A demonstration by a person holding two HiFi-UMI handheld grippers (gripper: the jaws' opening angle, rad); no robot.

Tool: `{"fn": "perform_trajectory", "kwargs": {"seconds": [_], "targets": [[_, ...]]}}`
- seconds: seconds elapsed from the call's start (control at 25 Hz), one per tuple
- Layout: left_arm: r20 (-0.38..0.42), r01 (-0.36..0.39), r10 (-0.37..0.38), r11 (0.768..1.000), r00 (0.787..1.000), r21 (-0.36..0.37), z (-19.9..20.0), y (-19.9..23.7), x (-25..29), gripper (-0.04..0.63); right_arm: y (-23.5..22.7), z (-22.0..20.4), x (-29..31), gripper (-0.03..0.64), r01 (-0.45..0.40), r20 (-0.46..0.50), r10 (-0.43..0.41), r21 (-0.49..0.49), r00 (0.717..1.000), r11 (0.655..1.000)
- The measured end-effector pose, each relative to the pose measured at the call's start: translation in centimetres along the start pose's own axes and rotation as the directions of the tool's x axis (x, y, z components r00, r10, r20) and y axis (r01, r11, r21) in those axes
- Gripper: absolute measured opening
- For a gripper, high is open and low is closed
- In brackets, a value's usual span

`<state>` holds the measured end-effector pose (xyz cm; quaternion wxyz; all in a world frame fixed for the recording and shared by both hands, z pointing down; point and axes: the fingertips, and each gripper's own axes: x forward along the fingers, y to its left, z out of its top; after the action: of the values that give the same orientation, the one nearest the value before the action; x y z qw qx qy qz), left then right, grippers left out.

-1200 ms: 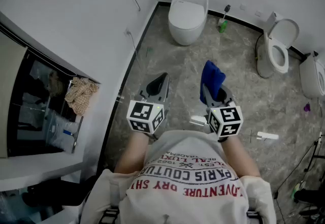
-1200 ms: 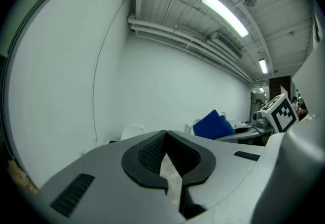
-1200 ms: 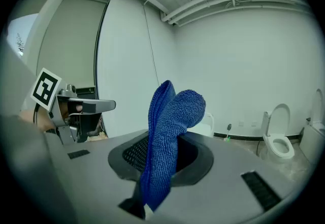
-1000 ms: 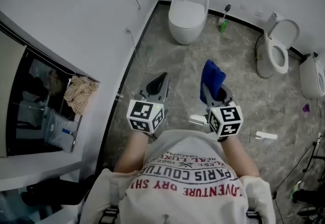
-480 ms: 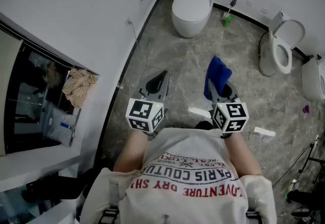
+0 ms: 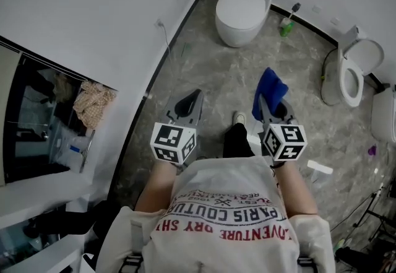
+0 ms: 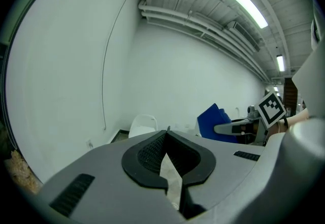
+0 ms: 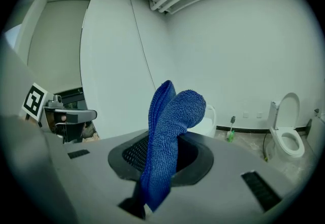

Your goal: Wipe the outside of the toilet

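Right tool (image 6: pixel 270 111) clamps blue cloth (image 6: pixel 270 88) above marbled floor (image 6: pixel 210 73), toilet (image 6: pixel 243 8) ahead.

From the left gripper (image 6: pixel 198 93) and the right gripper (image 6: pixel 263 101), which pinches a blue cloth (image 6: pixel 271 85), bare stone floor (image 6: pixel 216 61) runs unbroken to the closed white toilet (image 6: pixel 243 8). Its left side stands close to the wall (image 6: pixel 93 18). A toilet brush (image 6: pixel 286 24) sits just beside its right, and a second, open toilet (image 6: pixel 352 77) stands well apart.
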<state>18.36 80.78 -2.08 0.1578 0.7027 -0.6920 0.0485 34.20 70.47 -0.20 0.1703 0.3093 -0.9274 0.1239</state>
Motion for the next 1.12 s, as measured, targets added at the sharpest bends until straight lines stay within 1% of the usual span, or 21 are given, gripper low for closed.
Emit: {"fn": "perform_trajectory", "kwargs": {"seconds": [0.12,0.32,0.52,0.68,0.8,0.96,1.12], "targets": [[-0.005,-0.042,0.042,0.999,0.999,0.003,1.7,1.1,4.2,0.007,-3.6,1.8,3.8,0.075,-0.038,-0.005,0.038,0.0,0.999,0.999],[0.011,-0.101,0.101,0.995,0.995,0.017,6.0,3.2,13.1,0.006,-10.7,6.4,10.2,0.075,-0.099,-0.005,0.098,-0.03,0.995,0.995],[0.041,-0.145,0.145,0.989,0.989,-0.009,9.8,4.2,21.9,0.006,-18.4,9.9,15.7,0.075,-0.124,-0.017,0.123,-0.053,0.992,0.991],[0.01,-0.132,0.132,0.991,0.991,0.003,11.0,4.1,27.9,0.006,-22.9,11.0,19.8,0.075,-0.125,-0.047,0.123,-0.029,0.991,0.992],[-0.026,-0.123,0.123,0.992,0.992,0.012,11.1,5.3,32.3,0.006,-25.2,10.9,23.3,0.075,-0.136,-0.088,0.135,-0.011,0.987,0.991],[-0.059,-0.108,0.108,0.994,0.992,0.0,11.5,8.4,38.7,0.007,-28.5,11.4,28.7,0.075,-0.126,-0.118,0.127,0.015,0.985,0.992],[-0.076,-0.061,0.06,0.998,0.995,-0.004,13.2,12.6,46.9,0.006,-32.6,13.6,35.3,0.075,-0.072,-0.128,0.077,0.04,0.989,0.997]]}}
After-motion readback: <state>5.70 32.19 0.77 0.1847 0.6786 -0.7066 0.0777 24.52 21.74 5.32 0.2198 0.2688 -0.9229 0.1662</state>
